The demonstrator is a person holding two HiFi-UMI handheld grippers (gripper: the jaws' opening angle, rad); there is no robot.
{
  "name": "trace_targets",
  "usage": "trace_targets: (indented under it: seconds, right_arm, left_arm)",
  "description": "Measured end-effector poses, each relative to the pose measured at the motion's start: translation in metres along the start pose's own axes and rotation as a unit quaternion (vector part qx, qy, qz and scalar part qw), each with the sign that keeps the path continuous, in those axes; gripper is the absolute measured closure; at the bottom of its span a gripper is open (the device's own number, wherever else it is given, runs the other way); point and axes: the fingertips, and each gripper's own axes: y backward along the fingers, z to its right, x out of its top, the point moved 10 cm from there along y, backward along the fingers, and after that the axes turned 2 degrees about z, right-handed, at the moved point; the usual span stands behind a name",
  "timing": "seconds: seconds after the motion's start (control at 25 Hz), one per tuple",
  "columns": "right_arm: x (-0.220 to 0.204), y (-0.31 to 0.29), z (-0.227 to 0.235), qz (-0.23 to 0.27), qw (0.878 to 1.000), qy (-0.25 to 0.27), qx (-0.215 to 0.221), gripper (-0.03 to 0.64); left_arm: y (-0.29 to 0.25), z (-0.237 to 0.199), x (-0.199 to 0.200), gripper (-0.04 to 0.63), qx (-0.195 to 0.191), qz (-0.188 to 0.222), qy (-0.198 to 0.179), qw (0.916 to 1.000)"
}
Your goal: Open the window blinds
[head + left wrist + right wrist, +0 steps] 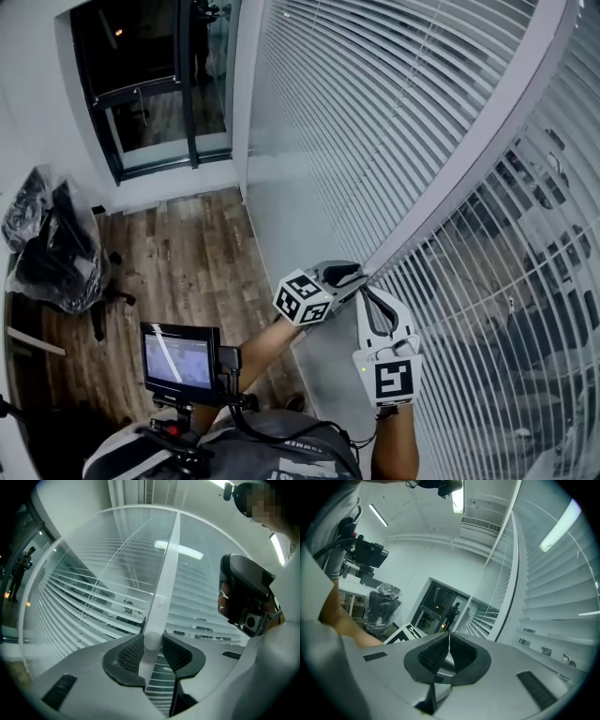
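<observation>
Nearest the lens, a small monitor (180,361) rode on a rig at the person's chest, its screen lit. Beyond it, the window blinds (375,112) filled the right side of the head view, hanging along the glass wall. Slats at lower right showed the outside between them, while those higher and to the left read as almost solid white, so the job looked partly done at best.

A wooden floor (187,253) ran left to a dark glass door (150,84). A chair wrapped in plastic (52,244) stood well apart from the action (no part of the task).

The white tilt wand (469,141) hung slantwise across the blinds, down to the left tool (153,641). That tool's jaws were clamped on the wand's rounded lower end, one ribbed pad on each side. The hold at the tip was probably chosen because a twist there turns the rod and tips the slats.

The right tool (448,639) waited just beside the left, jaws pressed together with nothing between them. It seemed to be kept free while the left did the work.

The likely next move was a roll of the left wrist. The main risk looked to be the smooth rod slipping out from between the pads.
</observation>
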Motion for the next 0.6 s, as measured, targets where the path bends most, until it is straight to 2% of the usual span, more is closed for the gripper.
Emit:
trace_targets:
  seconds: [0.04, 0.08, 0.12, 0.16, 0.2, 0.24, 0.28, 0.32, 0.4, 0.44, 0.48, 0.52, 0.56, 0.6]
  right_arm:
    - [-0.001, 0.0, 0.0, 0.0, 1.0, 0.0, 0.0, 0.614]
    - [-0.001, 0.0, 0.0, -0.001, 1.0, -0.001, -0.001, 0.614]
    - [-0.002, 0.0, 0.0, -0.002, 1.0, -0.003, -0.001, 0.614]
    - [-0.003, 0.0, 0.001, -0.003, 1.0, -0.003, -0.002, 0.614]
    - [-0.003, 0.0, 0.002, -0.002, 1.0, -0.003, -0.003, 0.614]
    - [-0.002, 0.0, 0.003, -0.002, 1.0, -0.002, -0.004, 0.614]
    - [-0.002, 0.0, 0.003, -0.001, 1.0, -0.001, -0.004, 0.614]
    - [-0.001, -0.001, 0.004, 0.0, 1.0, -0.001, -0.004, 0.614]
    - [0.0, -0.003, 0.003, 0.001, 1.0, -0.004, -0.002, 0.614]
    - [-0.001, -0.005, 0.003, 0.002, 1.0, -0.004, -0.001, 0.614]
    - [-0.002, -0.007, 0.004, 0.002, 1.0, -0.002, 0.001, 0.614]
    - [-0.003, -0.008, 0.004, 0.002, 1.0, 0.0, 0.002, 0.614]
    - [-0.005, -0.008, 0.005, 0.001, 1.0, 0.001, 0.002, 0.614]
    - [-0.006, -0.007, 0.006, 0.0, 1.0, 0.0, 0.002, 0.614]
  left_arm:
    - [0.0, 0.0, 0.001, 0.469, 0.002, -0.003, -0.014, 0.9999]
    - [0.0, 0.003, 0.003, 0.469, 0.008, -0.013, -0.051, 0.9986]
    - [0.0, 0.008, 0.005, 0.469, 0.024, -0.035, -0.125, 0.9912]
    - [-0.002, 0.018, 0.008, 0.47, 0.048, -0.069, -0.237, 0.9678]
    - [-0.005, 0.03, 0.008, 0.471, 0.076, -0.107, -0.358, 0.9243]
    - [-0.009, 0.04, 0.007, 0.471, 0.095, -0.136, -0.445, 0.8801]
    - [-0.012, 0.044, 0.006, 0.471, 0.102, -0.148, -0.477, 0.8603]
    - [-0.012, 0.043, 0.005, 0.471, 0.099, -0.145, -0.472, 0.864]
    - [-0.009, 0.038, 0.005, 0.47, 0.093, -0.129, -0.441, 0.8834]
    - [-0.009, 0.034, 0.004, 0.469, 0.09, -0.12, -0.413, 0.8984]
    - [-0.007, 0.027, 0.004, 0.469, 0.079, -0.1, -0.354, 0.9265]
    - [-0.005, 0.017, 0.004, 0.469, 0.06, -0.068, -0.257, 0.9621]
    - [0.0, 0.006, 0.002, 0.469, 0.037, -0.028, -0.139, 0.9892]
    - [0.004, -0.003, 0.0, 0.469, 0.017, 0.006, -0.033, 0.9993]
